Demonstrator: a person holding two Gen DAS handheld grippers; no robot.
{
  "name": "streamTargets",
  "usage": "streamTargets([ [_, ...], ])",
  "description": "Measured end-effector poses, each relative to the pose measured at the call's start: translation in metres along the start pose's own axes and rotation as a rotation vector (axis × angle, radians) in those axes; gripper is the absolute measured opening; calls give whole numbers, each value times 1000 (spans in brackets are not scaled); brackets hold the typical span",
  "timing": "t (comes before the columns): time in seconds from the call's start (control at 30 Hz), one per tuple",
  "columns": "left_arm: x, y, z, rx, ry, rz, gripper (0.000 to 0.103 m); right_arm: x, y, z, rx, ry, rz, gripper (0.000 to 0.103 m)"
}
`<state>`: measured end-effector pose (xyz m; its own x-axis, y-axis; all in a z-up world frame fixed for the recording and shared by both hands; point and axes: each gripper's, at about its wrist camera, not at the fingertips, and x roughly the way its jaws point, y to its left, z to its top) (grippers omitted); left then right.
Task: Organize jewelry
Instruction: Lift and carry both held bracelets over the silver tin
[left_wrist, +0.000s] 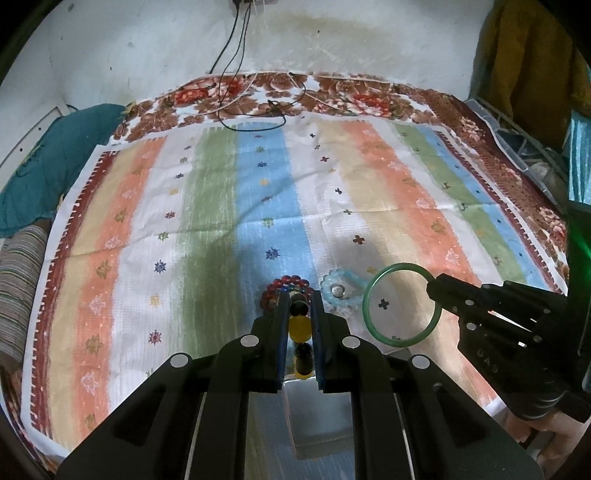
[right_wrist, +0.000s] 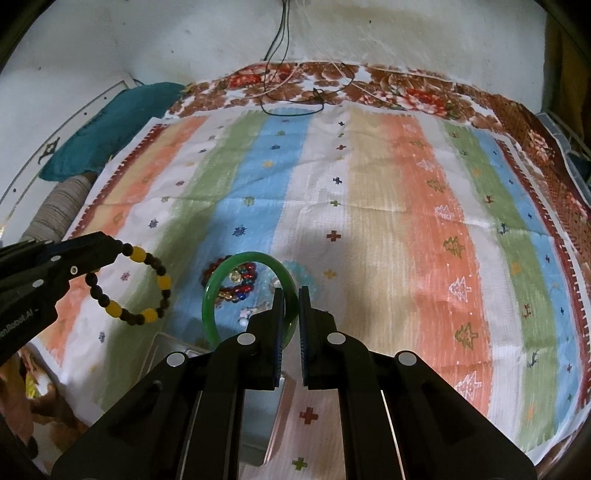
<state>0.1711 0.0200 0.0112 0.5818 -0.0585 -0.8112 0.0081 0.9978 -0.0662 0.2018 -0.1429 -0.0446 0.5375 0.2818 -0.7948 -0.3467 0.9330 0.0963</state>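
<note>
1. The left tongs (left_wrist: 300, 314) are clamped shut on a bracelet of dark and yellow beads (right_wrist: 129, 288), which hangs as a loop above a striped cloth (left_wrist: 221, 206) spread over a bed with a floral cover (left_wrist: 332, 92).
2. The right tongs (right_wrist: 291, 314) are closed on the rim of a green bangle (right_wrist: 236, 264), held upright and clear of the cloth; in the left wrist view the bangle (left_wrist: 369, 314) sits just right of the beaded bracelet.
3. Below both tongs, at the near edge of the cloth, stands an open grey box (left_wrist: 321, 417); its contents cannot be made out, as the tongs cover most of it.
4. On the cloth just beyond the box lie a red bead bracelet (left_wrist: 284, 282) and, beside it, a pale blue bead bracelet (left_wrist: 345, 288) with a round silver piece at its centre.
5. Dark cables (left_wrist: 236, 55) trail down the wall onto the far end of the bed, and a teal cloth (left_wrist: 55, 155) lies at its left side.
</note>
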Motion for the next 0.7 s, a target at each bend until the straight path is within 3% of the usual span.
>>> streamTargets([
  [0.1, -1, 3, -6, -30, 15, -43, 11, -5, 0, -4, 2, -7, -1, 8],
  [0.7, -24, -10, -42, 15, -4, -47, 11, -21, 14, -42, -20, 21, 20, 8],
])
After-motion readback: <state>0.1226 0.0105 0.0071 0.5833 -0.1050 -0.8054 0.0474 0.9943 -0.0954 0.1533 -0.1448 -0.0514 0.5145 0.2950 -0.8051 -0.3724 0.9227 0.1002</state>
